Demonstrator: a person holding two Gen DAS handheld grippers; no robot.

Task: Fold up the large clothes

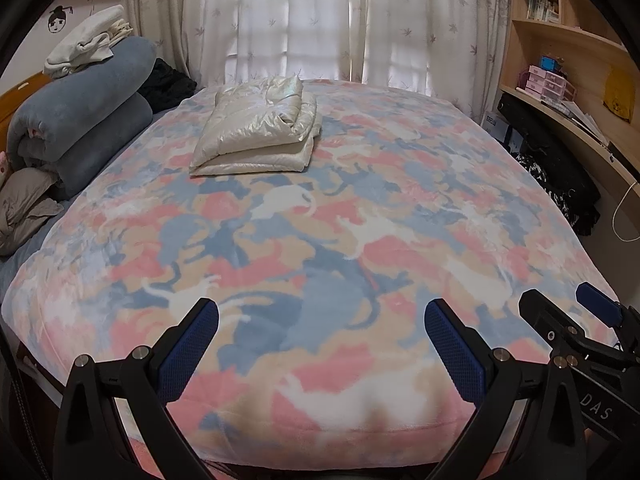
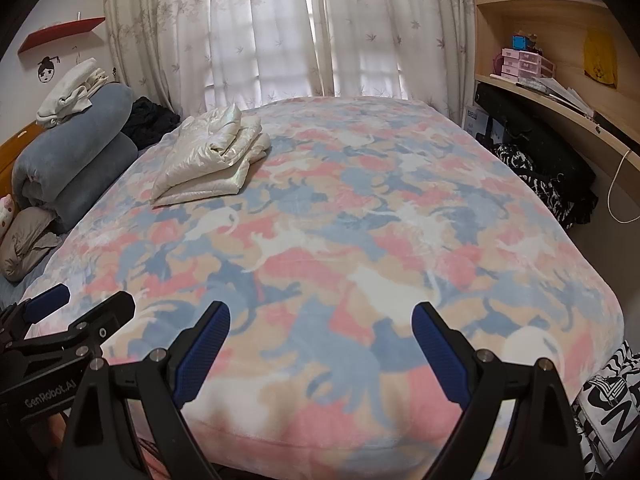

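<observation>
Both grippers, left point(image 1: 321, 314) and right point(image 2: 321, 316), hover jaws spread at the bed's point(image 1: 360, 436) near edge, folded jacket point(image 1: 258, 128) far.

Both grippers, left point(image 1: 322, 320) & right point(image 2: 321, 322), side by side, fingers apart.

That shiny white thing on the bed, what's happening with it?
It's a shiny white jacket, folded into a neat bundle and lying alone on the colourful cat-print blanket, toward the far side of the bed. A person holds two claws at the near edge. The left claw and the right claw are both open and empty, touching nothing. So the folding looks done, and nobody is handling the jacket right now.
</observation>
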